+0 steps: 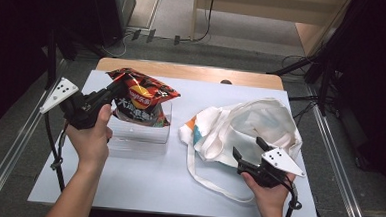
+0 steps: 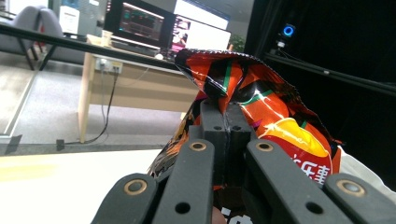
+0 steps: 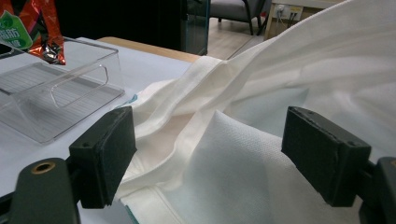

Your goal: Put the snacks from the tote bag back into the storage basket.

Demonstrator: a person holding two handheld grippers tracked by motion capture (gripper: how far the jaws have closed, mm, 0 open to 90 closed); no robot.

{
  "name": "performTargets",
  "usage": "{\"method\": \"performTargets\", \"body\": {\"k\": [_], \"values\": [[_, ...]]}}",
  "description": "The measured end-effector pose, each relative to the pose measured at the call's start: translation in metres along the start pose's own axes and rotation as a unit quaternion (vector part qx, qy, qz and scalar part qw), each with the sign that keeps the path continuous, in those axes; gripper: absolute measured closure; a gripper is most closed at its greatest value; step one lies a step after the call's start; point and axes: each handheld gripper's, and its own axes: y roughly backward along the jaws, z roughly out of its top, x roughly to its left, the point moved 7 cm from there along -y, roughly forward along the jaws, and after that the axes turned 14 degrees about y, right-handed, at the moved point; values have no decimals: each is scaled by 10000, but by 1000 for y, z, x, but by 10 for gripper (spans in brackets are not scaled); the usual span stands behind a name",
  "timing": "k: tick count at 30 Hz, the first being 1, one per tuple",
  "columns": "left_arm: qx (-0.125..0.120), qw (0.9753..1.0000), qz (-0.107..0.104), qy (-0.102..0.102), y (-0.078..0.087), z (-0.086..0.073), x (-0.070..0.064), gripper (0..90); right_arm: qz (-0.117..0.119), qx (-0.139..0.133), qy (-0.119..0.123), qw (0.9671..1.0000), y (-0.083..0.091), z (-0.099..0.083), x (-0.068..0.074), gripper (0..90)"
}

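A red and orange chip bag (image 1: 141, 97) hangs above a clear plastic bin (image 1: 145, 130) at the table's left. My left gripper (image 1: 118, 87) is shut on the bag's top corner; in the left gripper view the jaws (image 2: 226, 122) pinch the crinkled foil of the chip bag (image 2: 261, 107). A white tote bag (image 1: 245, 126) lies at the right with its mouth open and a long strap (image 1: 202, 176) trailing forward. My right gripper (image 1: 249, 149) stands open at the tote's near edge. In the right gripper view the tote bag (image 3: 224, 140) rim lies between the two pads (image 3: 105, 154).
A white sheet (image 1: 142, 186) covers the wooden table (image 1: 193, 71). The clear bin (image 3: 60, 98) shows at the left in the right gripper view. Metal rails run along both sides of the table, with cables and dark stands on the floor behind.
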Motion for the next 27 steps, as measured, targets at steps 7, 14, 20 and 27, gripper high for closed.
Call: {"method": "performTargets", "body": {"k": [7,14,20,27], "values": [[6,9999,147,88,9,-3,15,900,-3,17,16,10000,-1,0,2,179],[187,9991,293,226,15,-20,26,900,-23,40,21,10000,-1,-2,1,179],[310,9971,573,385,18,-32,49,900,-24,66,38,10000,-1,-4,3,180],[397,9935,868,618,11,-43,80,900,-31,86,35,10000,-2,-4,3,180]]}}
